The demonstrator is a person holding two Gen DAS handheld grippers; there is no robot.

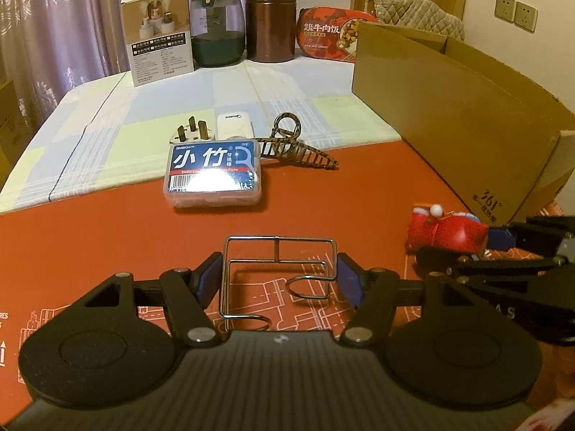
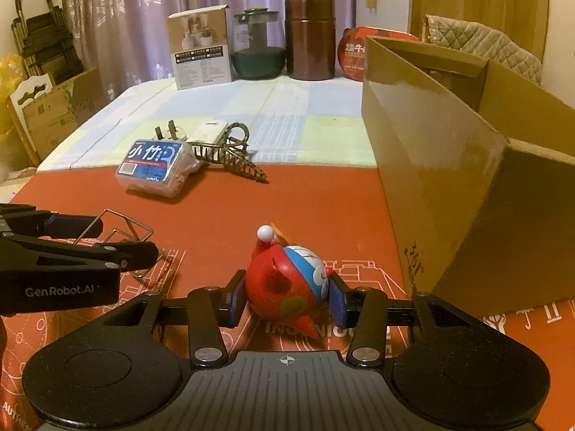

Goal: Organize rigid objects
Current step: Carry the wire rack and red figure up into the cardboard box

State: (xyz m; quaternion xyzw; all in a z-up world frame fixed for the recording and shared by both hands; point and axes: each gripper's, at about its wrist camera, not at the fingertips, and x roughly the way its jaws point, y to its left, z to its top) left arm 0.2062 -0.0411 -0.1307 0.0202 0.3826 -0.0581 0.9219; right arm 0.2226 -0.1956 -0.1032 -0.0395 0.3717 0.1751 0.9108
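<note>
Left wrist view shows the left gripper [image 1: 278,280] with its jaws closed against both sides of a wire rack [image 1: 278,273], which sits on the red mat [image 1: 107,237] covering the near part of the surface. To the right, the right gripper [image 2: 287,300] has its jaws pressed on a red toy figure [image 2: 284,287] lying on its side on the mat, near the corner of a cardboard box [image 2: 449,179] at the right. Farther off, where the mat meets a checked cloth [image 1: 287,86], lie a floss pick box [image 1: 214,174], a plug adapter [image 1: 190,133] and a patterned hair claw [image 1: 298,147], close together. A white carton [image 1: 158,36], a green jar [image 1: 217,30] and a brown canister [image 1: 269,21] stand at the far edge.
</note>
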